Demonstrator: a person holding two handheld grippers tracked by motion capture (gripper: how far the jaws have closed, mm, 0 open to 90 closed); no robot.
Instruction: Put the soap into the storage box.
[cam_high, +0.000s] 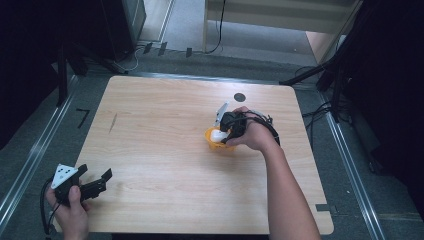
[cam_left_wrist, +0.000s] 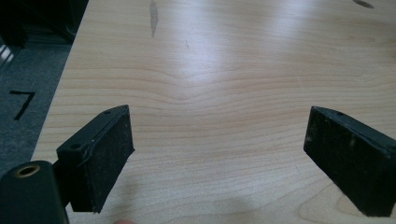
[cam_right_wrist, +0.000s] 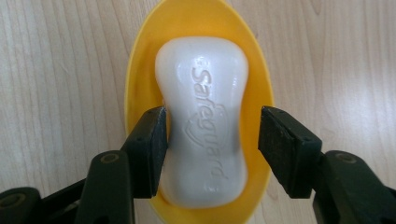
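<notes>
Soap work looks about halfway, as far as one moment can tell. Nearest, at the table's (cam_high: 165, 195) near left corner, the left gripper (cam_high: 95, 181) rests low over bare wood with its jaws spread wide and nothing between them; it looks idle here. Farther in and to the right of centre, the right gripper (cam_right_wrist: 212, 142) points down over a yellow dish (cam_right_wrist: 140, 70) in which a white soap bar (cam_right_wrist: 205, 116) lies lengthwise. Its jaws straddle the bar's narrow waist: the one on the left of the right gripper view touches or nearly touches the soap, while the other stands clear with a gap, so the bar is not clamped. Whether the soap is about to be lifted out or has just been set down cannot be told; either closing or withdrawing remains.
</notes>
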